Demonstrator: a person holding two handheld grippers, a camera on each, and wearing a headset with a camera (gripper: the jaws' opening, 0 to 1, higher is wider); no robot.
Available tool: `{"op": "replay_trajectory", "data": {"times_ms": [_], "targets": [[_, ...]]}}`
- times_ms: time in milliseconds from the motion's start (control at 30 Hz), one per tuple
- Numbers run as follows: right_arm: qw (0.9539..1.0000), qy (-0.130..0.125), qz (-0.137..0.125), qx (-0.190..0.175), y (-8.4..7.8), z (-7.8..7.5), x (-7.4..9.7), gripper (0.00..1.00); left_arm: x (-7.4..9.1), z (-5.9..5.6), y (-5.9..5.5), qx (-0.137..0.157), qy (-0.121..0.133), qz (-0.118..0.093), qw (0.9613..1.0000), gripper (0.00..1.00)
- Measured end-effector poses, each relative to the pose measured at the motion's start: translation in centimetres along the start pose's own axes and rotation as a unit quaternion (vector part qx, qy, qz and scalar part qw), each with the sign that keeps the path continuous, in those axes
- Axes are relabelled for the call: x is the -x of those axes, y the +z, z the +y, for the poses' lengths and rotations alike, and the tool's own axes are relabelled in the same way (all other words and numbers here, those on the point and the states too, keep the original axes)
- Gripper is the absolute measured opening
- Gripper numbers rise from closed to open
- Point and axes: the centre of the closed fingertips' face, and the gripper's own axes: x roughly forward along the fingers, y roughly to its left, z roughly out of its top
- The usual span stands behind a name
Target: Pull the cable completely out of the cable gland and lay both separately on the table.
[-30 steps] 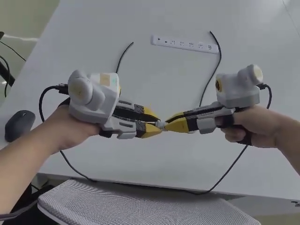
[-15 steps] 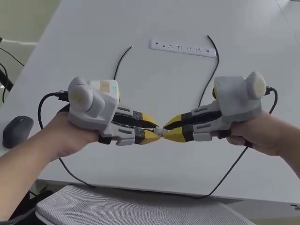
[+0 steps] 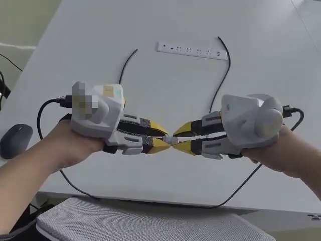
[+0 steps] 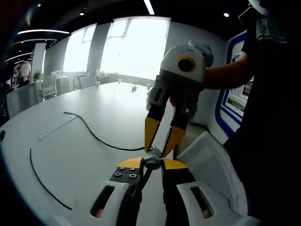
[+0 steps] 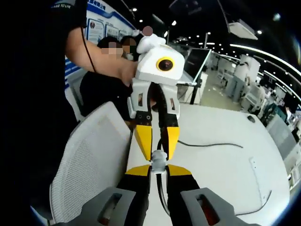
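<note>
Above the table's near edge, my two grippers meet tip to tip. A small grey cable gland (image 3: 172,141) sits between them. The left gripper (image 3: 167,139) comes in from the left, and its yellow jaws are shut on the gland (image 4: 153,160). The right gripper (image 3: 178,140) comes in from the right. It is shut on the thin black cable (image 5: 160,190), which leaves the gland (image 5: 159,160) and runs back between its own jaws. In the left gripper view, the right gripper (image 4: 157,150) points down at the gland.
A white power strip (image 3: 190,50) with its black cord lies far back on the white table (image 3: 261,65). A loose black cable (image 3: 128,63) lies to its left. A mouse (image 3: 15,138) sits at the left edge. A grey mesh chair (image 3: 140,221) stands below the grippers.
The right gripper has rolled in the hand and sunk a little, so its camera box now faces me. The tips stay together on the gland. The left gripper has hardly moved.
</note>
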Motion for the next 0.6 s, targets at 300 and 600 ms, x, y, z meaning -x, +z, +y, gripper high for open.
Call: {"op": "replay_trajectory", "data": {"times_ms": [300, 600], "targets": [[0.9988, -0.021, 0.021, 0.038, -0.16, -0.35, -0.21, 0.07, 0.01, 0.21, 0.06, 0.014, 0.003, 0.0, 0.9999, 0.15], [0.9991, -0.032, 0.02, 0.021, -0.36, -0.47, -0.19, 0.08, -0.02, 0.18, 0.19, 0.006, 0.003, 0.0, 1.0, 0.15]]}}
